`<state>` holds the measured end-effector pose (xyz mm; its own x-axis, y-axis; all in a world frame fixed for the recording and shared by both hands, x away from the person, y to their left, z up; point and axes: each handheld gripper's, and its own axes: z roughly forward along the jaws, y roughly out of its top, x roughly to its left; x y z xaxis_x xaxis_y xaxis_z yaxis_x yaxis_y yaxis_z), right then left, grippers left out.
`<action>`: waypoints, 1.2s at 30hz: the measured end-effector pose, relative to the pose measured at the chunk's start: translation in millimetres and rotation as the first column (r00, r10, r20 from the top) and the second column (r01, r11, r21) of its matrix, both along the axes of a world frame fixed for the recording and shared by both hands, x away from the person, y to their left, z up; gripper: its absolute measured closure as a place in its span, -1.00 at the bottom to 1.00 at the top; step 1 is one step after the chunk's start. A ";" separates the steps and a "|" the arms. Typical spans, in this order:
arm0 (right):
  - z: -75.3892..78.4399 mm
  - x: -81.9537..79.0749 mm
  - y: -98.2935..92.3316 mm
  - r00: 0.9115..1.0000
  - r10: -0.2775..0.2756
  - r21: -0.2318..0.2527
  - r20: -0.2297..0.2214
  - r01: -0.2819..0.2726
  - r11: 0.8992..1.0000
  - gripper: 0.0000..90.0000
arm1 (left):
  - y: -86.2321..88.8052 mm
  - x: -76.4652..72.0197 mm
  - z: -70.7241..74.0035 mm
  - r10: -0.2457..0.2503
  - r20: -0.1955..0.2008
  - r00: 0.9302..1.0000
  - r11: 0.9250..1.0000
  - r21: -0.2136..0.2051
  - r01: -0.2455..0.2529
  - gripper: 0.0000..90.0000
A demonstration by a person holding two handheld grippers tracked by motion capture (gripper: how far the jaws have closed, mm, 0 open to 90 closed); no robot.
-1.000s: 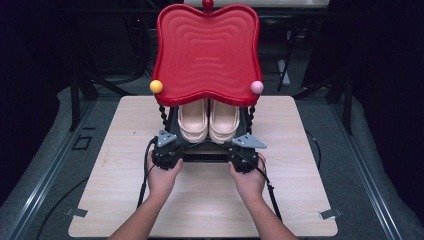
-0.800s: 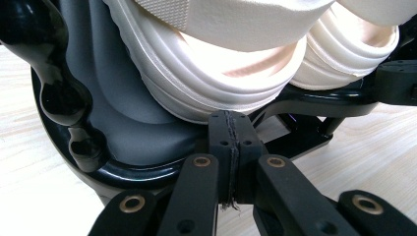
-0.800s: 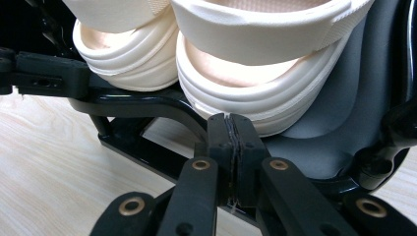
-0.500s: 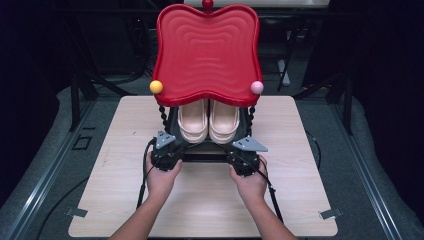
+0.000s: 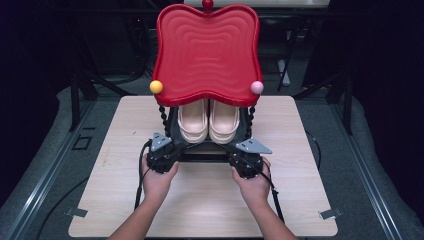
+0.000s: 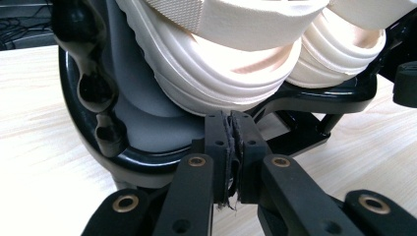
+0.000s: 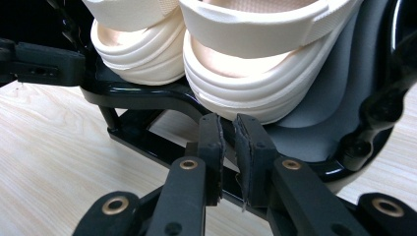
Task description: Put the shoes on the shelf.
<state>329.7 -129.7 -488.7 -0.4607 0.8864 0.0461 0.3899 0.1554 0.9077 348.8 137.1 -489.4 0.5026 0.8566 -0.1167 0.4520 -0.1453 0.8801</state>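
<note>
Letting go of a two-tier shoe rack, by the look of it: left gripper [image 5: 173, 150] and right gripper [image 5: 234, 153] both parked at the front rim of the black lower shelf [image 5: 205, 157], one per front corner, each held from behind by a hand, left hand [image 5: 157, 180] and right hand [image 5: 255, 185]. Jaws of both just been opening. Left gripper view: pads apart by a thin slit only, tips just under the glossy shelf edge [image 6: 319, 96], nothing seen clamped between them. Right gripper view: wider gap, pads not pressing on anything, shelf edge [image 7: 142, 96] just beyond the tips. Pair of cream sandals [image 5: 208, 122] side by side on that shelf, heels toward the grippers, soles resting on the grey liner; nearest sandal looming right above each set of jaws. Red wavy-edged top tray [image 5: 207, 50] overhead on beaded black posts, yellow knob [image 5: 156, 86] and pink knob [image 5: 257, 87] at its front corners. Rack standing upright at the far middle of the wooden table [image 5: 200, 210], approx. square to its edge. Judged progress: rack placed w/ sandals aboard, grip coming off, so nearly done; left to do, prob. just opening the left claw wider and backing both grippers away w/o nudging the rim.
</note>
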 end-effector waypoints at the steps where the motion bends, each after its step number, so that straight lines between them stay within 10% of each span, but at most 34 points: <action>1: -0.2 -0.8 -0.5 1.000 -0.002 0.008 0.007 0.002 1.000 0.79 | 0.8 -0.8 0.2 -0.001 0.001 1.000 1.000 0.002 0.001 0.92; 24: 10.1 -37.2 -34.7 1.000 0.011 -0.001 0.008 -0.011 1.000 0.56 | 42.6 -38.6 13.5 -0.007 0.038 0.999 0.999 -0.041 0.008 0.52; 36: -8.4 -70.1 -62.3 1.000 -0.003 0.012 -0.028 0.004 1.000 0.39 | 78.6 -78.7 -8.6 0.012 0.029 1.000 0.999 -0.044 -0.011 0.41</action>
